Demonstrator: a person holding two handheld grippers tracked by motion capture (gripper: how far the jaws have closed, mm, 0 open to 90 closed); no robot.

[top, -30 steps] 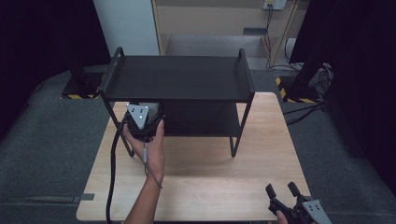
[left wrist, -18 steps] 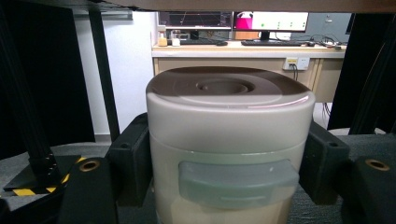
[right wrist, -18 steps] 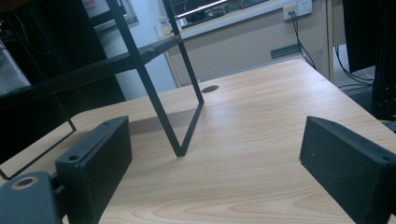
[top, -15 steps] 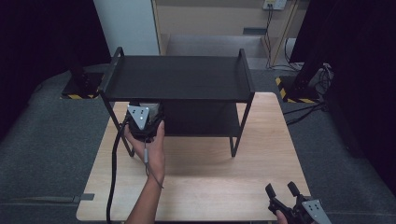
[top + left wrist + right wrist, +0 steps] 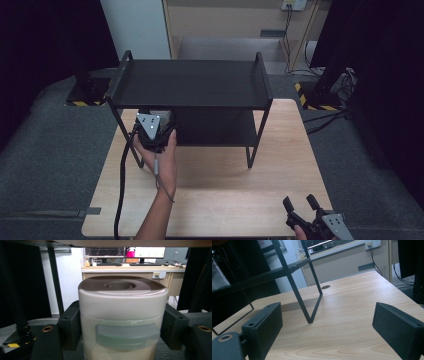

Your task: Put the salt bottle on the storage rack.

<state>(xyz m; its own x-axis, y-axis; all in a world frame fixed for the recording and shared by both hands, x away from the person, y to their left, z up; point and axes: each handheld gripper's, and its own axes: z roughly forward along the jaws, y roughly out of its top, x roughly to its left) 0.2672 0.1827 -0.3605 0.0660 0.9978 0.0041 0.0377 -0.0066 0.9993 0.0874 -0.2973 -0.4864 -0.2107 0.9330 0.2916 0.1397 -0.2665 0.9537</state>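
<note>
Placement step, release phase.

- Counter point(image 5: 225, 200): light wood. A black two-tier metal rack point(image 5: 190, 82) sits across its far half, 10 to 2 o'clock in the high view.
- Task item is a cream canister point(image 5: 122, 305) with a recessed brownish lid point(image 5: 122, 286) and a grey translucent tab point(image 5: 127, 336) on the front. It stands upright on the rack's lower shelf point(image 5: 215, 127) at the left end, about 10 o'clock on the counter, under the top tier.
- Left claw point(image 5: 122, 327): reaches in level under the top tier and its jaws have just been opening, with the canister between them. Pads sit right beside the walls at 3 and 9 o'clock. I can't make out a clear gap, but I read it as released, not clamped.
- Right claw point(image 5: 300, 204): parked at 5 o'clock on the counter, jaws spread wide, nothing in them.

Next move, my call: open the left claw a bit wider, then back straight out toward 6 o'clock. Keep it level so the jaws don't drag the canister or clip the top tier or the rack's left leg.

View differences:
- The high view gives the layout and both claws, but the top tier and the left hand point(image 5: 162, 160) cover nearly all of the canister.
- The left gripper view gives canister detail and pad contact, but no counter layout.
- The right gripper view looks across bare wood to a rack leg point(image 5: 308, 312).
</note>
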